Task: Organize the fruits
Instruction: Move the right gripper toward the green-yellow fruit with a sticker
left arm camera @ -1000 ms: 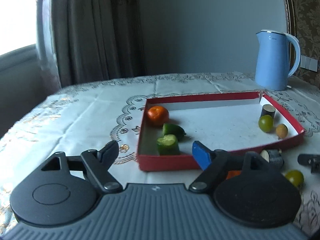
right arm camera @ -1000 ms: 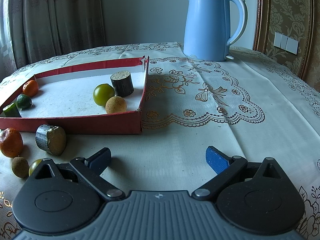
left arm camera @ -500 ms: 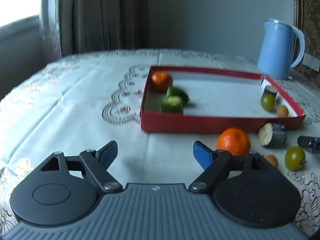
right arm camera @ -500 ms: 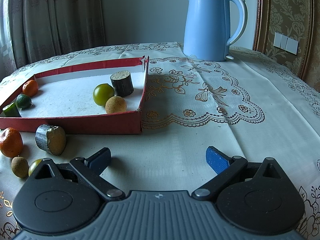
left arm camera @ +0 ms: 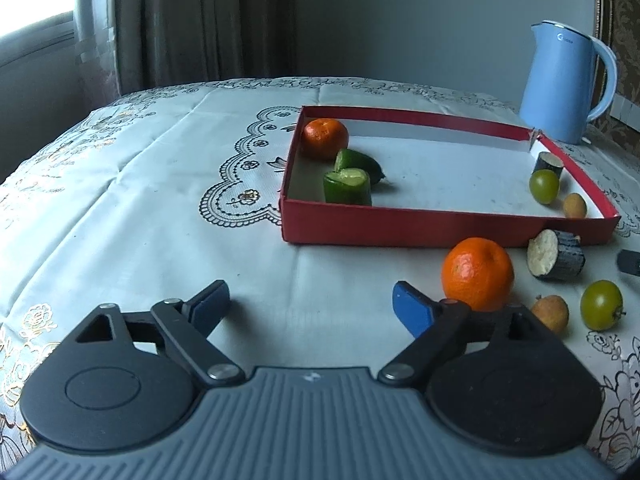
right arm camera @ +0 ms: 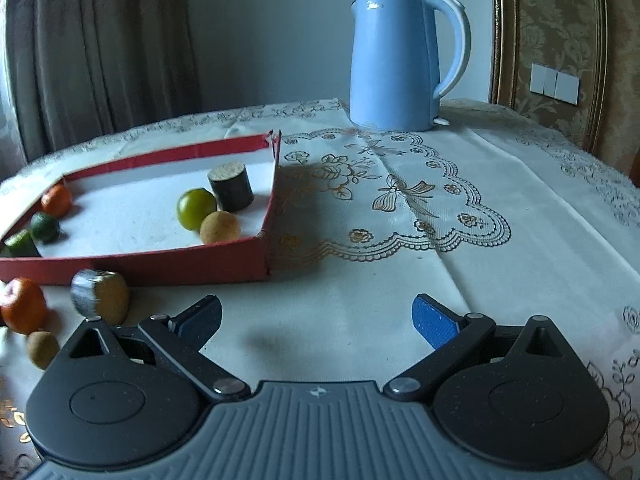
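Observation:
A red tray [left arm camera: 440, 232] [right arm camera: 160, 268] holds a tangerine [left arm camera: 325, 138], two green pieces [left arm camera: 347, 186], a dark stub [right arm camera: 231, 191], a green round fruit [right arm camera: 196, 208] and a small brown fruit [right arm camera: 220, 227]. In front of it on the cloth lie a loose tangerine [left arm camera: 477, 274] [right arm camera: 22, 305], a dark cut stub [left arm camera: 555, 254] [right arm camera: 100, 298], a small brown fruit [left arm camera: 550, 312] [right arm camera: 42, 349] and a green round fruit [left arm camera: 601, 309]. My left gripper [left arm camera: 310, 304] is open and empty, left of the loose tangerine. My right gripper [right arm camera: 318, 316] is open and empty, right of the loose stub.
A blue kettle [left arm camera: 564, 84] [right arm camera: 402, 60] stands at the back right of the table. The lace tablecloth [right arm camera: 440, 208] covers the table. Curtains [left arm camera: 200, 20] hang behind. A finger of the right gripper shows at the right edge of the left wrist view [left arm camera: 629, 261].
My left gripper has pulled back from the tray and now looks down at the loose fruit in front of it. My right gripper has shifted slightly and tilted; both stay open.

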Tool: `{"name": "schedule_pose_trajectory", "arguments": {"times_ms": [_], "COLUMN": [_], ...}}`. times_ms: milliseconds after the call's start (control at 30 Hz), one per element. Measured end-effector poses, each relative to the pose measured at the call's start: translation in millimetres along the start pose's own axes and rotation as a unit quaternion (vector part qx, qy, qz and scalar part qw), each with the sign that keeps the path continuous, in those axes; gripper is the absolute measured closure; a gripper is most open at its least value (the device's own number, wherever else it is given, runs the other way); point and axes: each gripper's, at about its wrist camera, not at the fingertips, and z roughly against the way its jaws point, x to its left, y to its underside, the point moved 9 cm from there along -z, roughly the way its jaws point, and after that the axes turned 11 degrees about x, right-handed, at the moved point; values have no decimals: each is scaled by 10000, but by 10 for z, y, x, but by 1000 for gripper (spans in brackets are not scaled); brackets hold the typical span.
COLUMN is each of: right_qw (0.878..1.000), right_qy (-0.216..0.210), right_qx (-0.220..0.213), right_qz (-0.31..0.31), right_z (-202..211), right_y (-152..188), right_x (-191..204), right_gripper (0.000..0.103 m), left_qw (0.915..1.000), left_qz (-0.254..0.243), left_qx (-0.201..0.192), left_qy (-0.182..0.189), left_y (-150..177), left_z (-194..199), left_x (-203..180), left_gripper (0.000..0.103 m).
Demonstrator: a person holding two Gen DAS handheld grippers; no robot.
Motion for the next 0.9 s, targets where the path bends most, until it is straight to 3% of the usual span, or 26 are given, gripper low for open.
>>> {"name": "schedule_pose_trajectory", "arguments": {"times_ms": [433, 900], "right_qw": [9949, 9890], "right_qy": [-569, -1073], "right_qx": [-702, -461], "right_qz": [440, 905], "right_z": [605, 673], "right_y": [118, 378], "right_x": [311, 783], "right_gripper": [1, 1], "left_qw": [9992, 9979], "left_qz": [253, 498], "left_qx": [248, 88], "left_qy": [-163, -397], "left_y": [-21, -80], "left_z": [-13, -110], "left_x": [36, 46], "left_gripper": [6, 0]}}
